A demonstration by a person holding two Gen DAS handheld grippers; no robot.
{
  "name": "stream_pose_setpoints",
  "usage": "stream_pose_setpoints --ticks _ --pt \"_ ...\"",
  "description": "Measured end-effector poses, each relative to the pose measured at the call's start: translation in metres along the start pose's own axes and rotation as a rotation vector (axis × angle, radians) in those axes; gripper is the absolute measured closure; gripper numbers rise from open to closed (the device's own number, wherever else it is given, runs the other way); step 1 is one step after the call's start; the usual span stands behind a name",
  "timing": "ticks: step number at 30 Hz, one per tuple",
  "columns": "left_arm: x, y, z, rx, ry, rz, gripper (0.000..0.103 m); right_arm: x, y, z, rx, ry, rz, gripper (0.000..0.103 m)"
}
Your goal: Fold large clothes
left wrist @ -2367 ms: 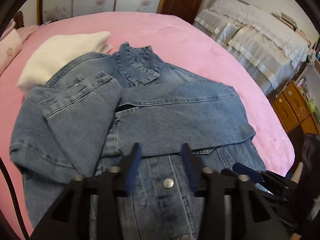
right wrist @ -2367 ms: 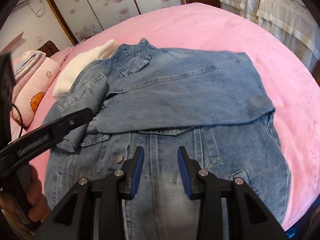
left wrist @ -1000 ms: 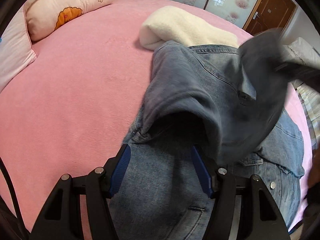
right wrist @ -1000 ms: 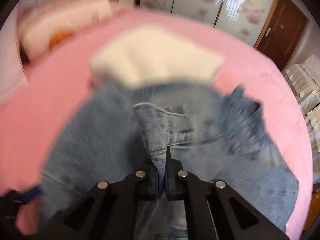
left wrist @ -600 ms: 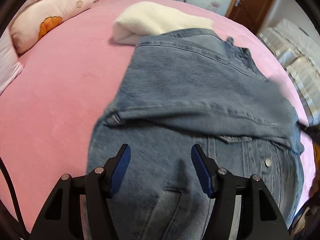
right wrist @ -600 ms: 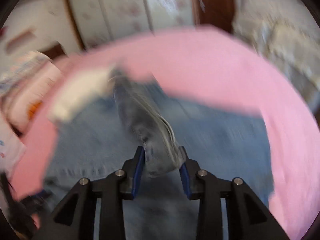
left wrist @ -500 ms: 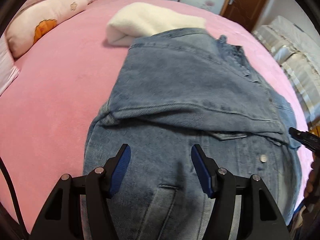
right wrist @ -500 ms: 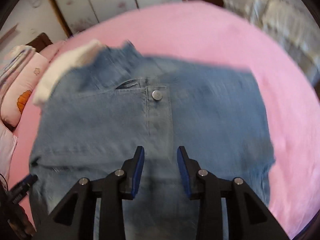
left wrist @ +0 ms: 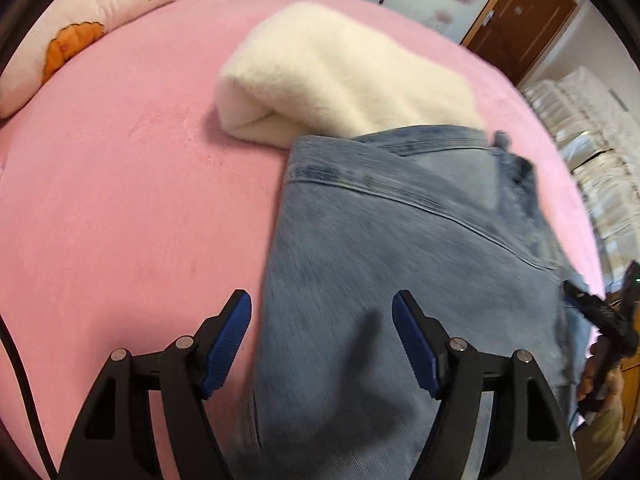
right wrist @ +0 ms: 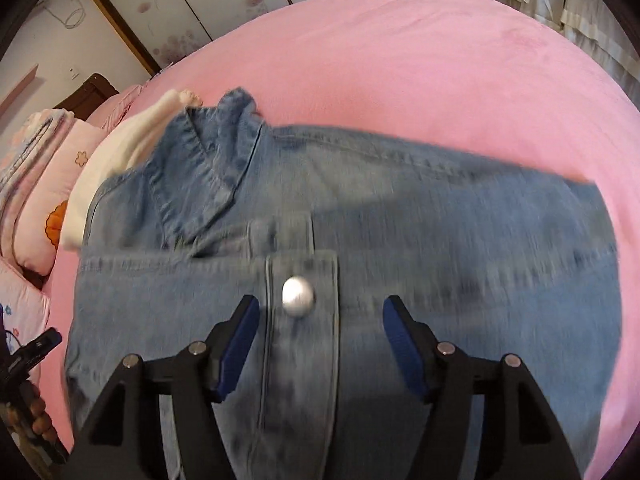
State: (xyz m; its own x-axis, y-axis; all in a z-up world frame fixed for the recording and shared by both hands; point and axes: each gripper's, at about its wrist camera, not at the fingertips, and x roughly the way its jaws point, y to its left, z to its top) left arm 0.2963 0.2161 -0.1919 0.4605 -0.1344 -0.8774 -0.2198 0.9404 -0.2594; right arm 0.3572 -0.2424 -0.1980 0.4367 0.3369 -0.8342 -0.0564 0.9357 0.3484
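Observation:
A blue denim jacket lies folded flat on the pink bed, its collar at the far left in the right wrist view. My left gripper hovers over the jacket's left edge; its jaws are opening and the pads touch no cloth. My right gripper hangs above the button placket, just behind a metal button. Its jaws are opening too, with denim below them but not pinched. Each gripper also shows at the edge of the other's view, held by a hand.
A folded white fluffy garment lies just beyond the jacket, touching its far edge. Pink pillows sit at the bed's head. A wooden door and a cloth-covered sofa stand past the bed.
My right gripper was shut on a denim fold a second ago; it has carried it over, let go and opened. The jacket now lies flatter. My left gripper slid towards the jacket's left edge and widened.

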Motion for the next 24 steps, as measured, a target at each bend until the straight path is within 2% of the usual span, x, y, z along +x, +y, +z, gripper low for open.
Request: stream_pose_setpoints --ticks 3,6,7,8,9,10,11,12,13,15,16,17,19,21,23,24 --pt "0.027 0.001 0.015 0.027 0.041 0.028 0.031 0.012 0.003 0.011 -0.016 0.011 0.004 0.038" --pt "0.043 0.001 0.025 0.019 0.053 0.017 0.022 0.022 0.013 0.015 -0.087 0.020 0.019 0.039" --pt "0.046 0.001 0.027 0.015 0.054 0.011 0.021 0.023 0.018 0.014 -0.119 0.025 0.026 0.050" --pt "0.047 0.000 0.029 0.014 0.054 0.006 0.021 0.023 0.024 0.013 -0.153 0.030 0.035 0.067" --pt "0.047 -0.001 0.032 0.023 0.053 0.005 0.029 0.022 0.032 0.010 -0.196 0.034 0.028 0.070" --pt "0.044 -0.004 0.033 0.039 0.046 -0.012 0.063 0.019 0.038 0.008 -0.227 0.021 0.010 0.073" --pt "0.041 -0.008 0.034 0.052 0.037 -0.019 0.078 0.015 0.043 0.007 -0.251 0.010 -0.005 0.075" --pt "0.036 -0.012 0.036 0.057 0.015 0.046 0.088 0.007 0.049 0.006 -0.276 -0.027 -0.030 0.076" --pt "0.031 -0.015 0.036 0.060 -0.006 0.070 0.093 -0.001 0.052 0.005 -0.283 -0.060 -0.038 0.076" --pt "0.026 -0.020 0.035 0.071 -0.057 0.098 0.093 -0.025 0.061 0.007 -0.293 -0.191 -0.067 0.076" --pt "0.029 -0.022 0.035 0.086 -0.069 0.131 0.093 -0.028 0.064 0.008 -0.297 -0.223 -0.089 0.076" --pt "0.036 -0.023 0.034 0.093 -0.063 0.165 0.093 -0.023 0.065 0.010 -0.298 -0.223 -0.111 0.076" --pt "0.050 -0.026 0.032 0.100 -0.037 0.202 0.093 0.013 0.066 0.012 -0.303 -0.112 -0.186 0.073" --pt "0.048 -0.033 0.031 0.114 -0.054 0.239 0.091 0.036 0.066 0.007 -0.309 -0.023 -0.255 0.068" --pt "0.035 -0.044 0.031 0.148 -0.074 0.281 0.085 0.022 0.071 0.007 -0.290 -0.064 -0.306 0.053" --pt "0.026 -0.050 0.029 0.166 -0.095 0.287 0.080 0.013 0.074 0.005 -0.286 -0.086 -0.324 0.051"
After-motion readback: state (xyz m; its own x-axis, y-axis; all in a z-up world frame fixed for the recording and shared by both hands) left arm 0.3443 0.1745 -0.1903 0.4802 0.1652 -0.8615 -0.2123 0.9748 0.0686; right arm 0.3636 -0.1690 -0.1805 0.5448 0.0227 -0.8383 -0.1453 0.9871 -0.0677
